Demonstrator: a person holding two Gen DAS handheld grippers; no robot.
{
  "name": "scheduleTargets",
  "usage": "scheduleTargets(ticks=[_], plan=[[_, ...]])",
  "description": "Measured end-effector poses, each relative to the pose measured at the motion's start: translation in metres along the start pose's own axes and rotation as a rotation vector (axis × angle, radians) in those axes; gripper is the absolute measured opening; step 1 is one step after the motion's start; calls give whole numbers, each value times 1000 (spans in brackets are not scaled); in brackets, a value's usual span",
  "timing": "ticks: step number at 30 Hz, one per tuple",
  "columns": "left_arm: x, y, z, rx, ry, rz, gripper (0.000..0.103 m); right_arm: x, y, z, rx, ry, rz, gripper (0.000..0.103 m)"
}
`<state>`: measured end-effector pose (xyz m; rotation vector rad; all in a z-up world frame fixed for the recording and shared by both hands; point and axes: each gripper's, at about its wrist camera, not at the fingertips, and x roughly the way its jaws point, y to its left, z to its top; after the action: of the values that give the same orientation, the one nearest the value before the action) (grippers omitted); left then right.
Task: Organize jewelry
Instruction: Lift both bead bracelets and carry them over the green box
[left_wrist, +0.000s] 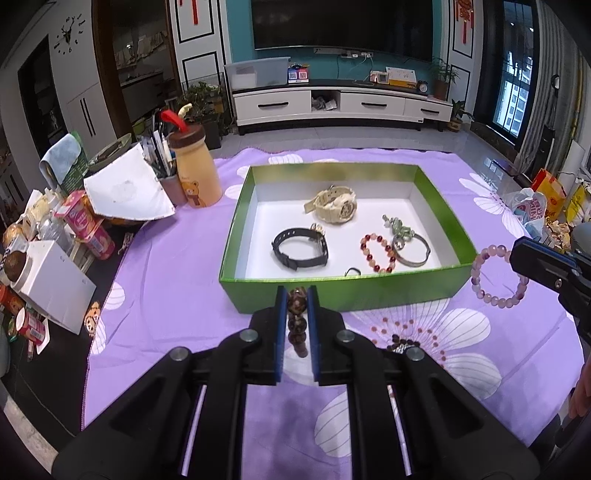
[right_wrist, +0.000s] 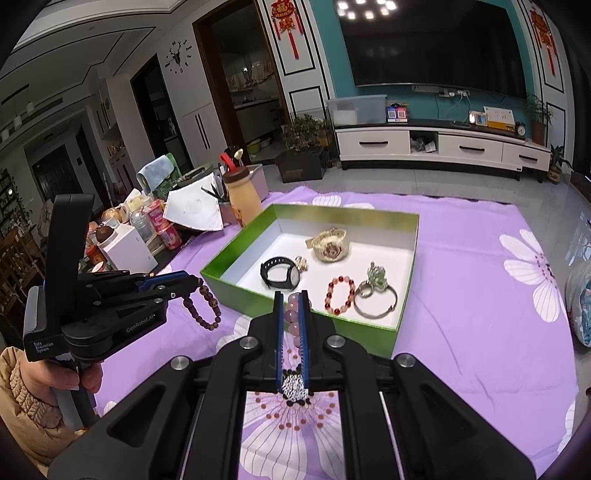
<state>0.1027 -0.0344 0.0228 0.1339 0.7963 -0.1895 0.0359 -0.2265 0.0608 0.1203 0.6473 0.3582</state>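
Observation:
My left gripper (left_wrist: 297, 291) is shut on a brown bead bracelet (left_wrist: 296, 301), which hangs above the purple flowered cloth (left_wrist: 166, 277) just in front of the green box (left_wrist: 388, 288). My right gripper (right_wrist: 290, 295) is shut on a pale pink-purple bead bracelet (right_wrist: 294, 317); this bracelet (left_wrist: 496, 277) dangles to the right of the box. In the box lie a cream watch (left_wrist: 334, 203), a black watch (left_wrist: 301, 247), a red bead bracelet (left_wrist: 378, 253) and a silver bangle with a green charm (left_wrist: 410, 249). A small sparkly dark-beaded piece (right_wrist: 293, 387) lies on the cloth below the right gripper.
Left of the cloth stands clutter: a bear-print bottle (left_wrist: 195, 173), a pen cup (left_wrist: 170, 184), a white box (left_wrist: 55, 280) and snack tubs (left_wrist: 88, 229). Plastic bags (left_wrist: 532, 210) sit at the right edge. A person's hand (right_wrist: 74, 376) holds the left gripper's handle.

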Motion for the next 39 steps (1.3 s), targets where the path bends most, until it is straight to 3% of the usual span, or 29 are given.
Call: scheduleTargets(ticks=[22, 39], plan=[[18, -4, 56, 8, -46, -20, 10, 11, -27, 33, 18, -53, -34, 7], [64, 8, 97, -36, 3, -35, 10, 53, -45, 53, 45, -23, -25, 7]])
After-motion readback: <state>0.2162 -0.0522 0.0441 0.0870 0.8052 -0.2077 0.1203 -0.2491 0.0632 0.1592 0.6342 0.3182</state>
